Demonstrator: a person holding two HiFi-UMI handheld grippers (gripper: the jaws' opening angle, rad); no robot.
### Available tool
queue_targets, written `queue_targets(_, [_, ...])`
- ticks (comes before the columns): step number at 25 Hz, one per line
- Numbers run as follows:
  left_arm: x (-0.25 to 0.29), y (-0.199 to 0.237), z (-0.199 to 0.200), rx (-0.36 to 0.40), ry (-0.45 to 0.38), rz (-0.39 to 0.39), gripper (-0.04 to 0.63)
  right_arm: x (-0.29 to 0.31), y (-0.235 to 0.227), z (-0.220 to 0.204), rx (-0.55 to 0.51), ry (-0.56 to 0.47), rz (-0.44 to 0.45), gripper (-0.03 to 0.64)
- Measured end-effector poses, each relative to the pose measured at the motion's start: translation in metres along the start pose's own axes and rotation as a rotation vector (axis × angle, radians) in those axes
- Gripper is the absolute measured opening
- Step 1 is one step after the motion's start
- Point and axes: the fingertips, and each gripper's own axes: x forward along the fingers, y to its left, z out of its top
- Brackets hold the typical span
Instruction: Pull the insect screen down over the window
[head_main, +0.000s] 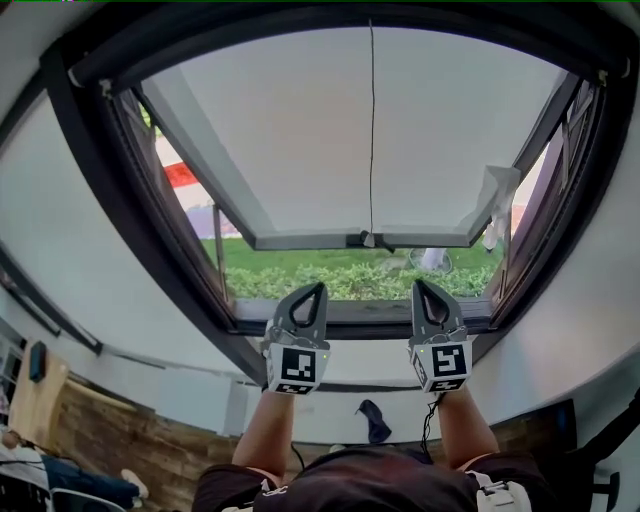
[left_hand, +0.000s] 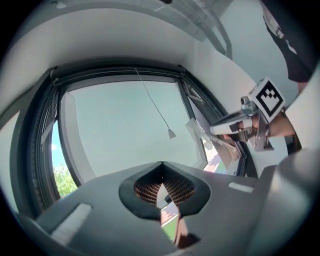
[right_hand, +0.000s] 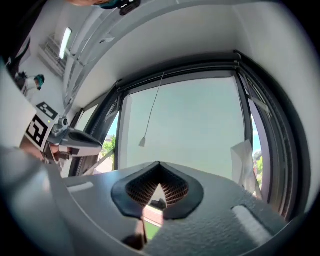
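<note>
Both tools are up at the window now. The left tool (head_main: 314, 288) is pinched shut on nothing, and the right tool (head_main: 421, 284) is shut and empty too, both level with the sill (head_main: 350, 316). By my reading, nothing is done yet. No insect screen shows across the opening, so it's probably rolled up in the dark top rail (head_main: 330, 25). Only its cord (head_main: 371, 130) hangs down the middle, with the pull (head_main: 369, 240) just above and between the tools. What's left is to open a tool, catch that pull and draw it down. There's free air under the pull. The tilted pale pane (head_main: 300, 150) sits behind the cord, the dark frame (head_main: 120, 200) crowds either side, and a plastic scrap (head_main: 497, 200) dangles on the right.
</note>
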Motion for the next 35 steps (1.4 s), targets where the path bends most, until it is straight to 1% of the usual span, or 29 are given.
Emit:
queue_targets(1, [0.003, 0.004, 0.004, 0.050, -0.002, -0.008, 0.020, 0.001, -0.008, 0.007, -0.064, -0.012, -0.012, 0.003])
queue_targets(3, [0.009, 0.009, 0.015, 0.118, -0.015, -0.032, 0.018, 0.002, -0.021, 0.023, -0.211, -0.035, -0.025, 0.003])
queue_targets(5, [0.012, 0.012, 0.023, 0.167, -0.020, -0.058, 0.136, 0.001, -0.031, 0.037, -0.347, -0.038, -0.021, 0.005])
queue_targets(6, [0.013, 0.016, 0.026, 0.195, -0.014, -0.064, 0.141, 0.002, -0.036, 0.041, -0.395, -0.035, -0.009, 0.006])
queue_targets(8, [0.014, 0.025, 0.035, 0.250, 0.003, -0.065, 0.143, 0.006, -0.043, 0.050, -0.461, -0.032, 0.024, 0.071])
queue_targets(10, [0.016, 0.035, 0.045, 0.307, 0.008, -0.057, 0.143, 0.009, -0.055, 0.060, -0.522, -0.019, 0.027, 0.081])
queue_targets(12, [0.018, 0.049, 0.057, 0.363, -0.001, -0.032, 0.149, 0.013, -0.068, 0.072, -0.585, -0.014, 0.010, 0.081])
queue_targets(15, [0.020, 0.074, 0.079, 0.441, -0.015, 0.028, 0.165, 0.020, -0.088, 0.096, -0.647, -0.030, -0.017, 0.098])
queue_targets(18, [0.021, 0.097, 0.103, 0.499, -0.031, 0.081, 0.166, 0.025, -0.103, 0.124, -0.702, -0.057, -0.051, 0.110])
queue_targets(23, [0.025, 0.126, 0.138, 0.587, -0.040, 0.136, 0.187, 0.033, -0.125, 0.165, -0.757, -0.104, -0.103, 0.121])
queue_targets(27, [0.032, 0.152, 0.164, 0.655, -0.035, 0.175, 0.190, 0.041, -0.137, 0.193, -0.829, -0.122, -0.122, 0.141])
queue_targets(30, [0.036, 0.170, 0.182, 0.724, -0.016, 0.210, 0.207, 0.044, -0.146, 0.214, -0.848, -0.123, -0.129, 0.151])
queue_targets(33, [0.038, 0.187, 0.205, 0.763, -0.017, 0.244, 0.210, 0.050, -0.152, 0.239, -0.888, -0.152, -0.118, 0.170])
queue_targets(35, [0.037, 0.197, 0.222, 0.793, -0.027, 0.270, 0.210, 0.053, -0.154, 0.254, -0.917, -0.161, -0.126, 0.177])
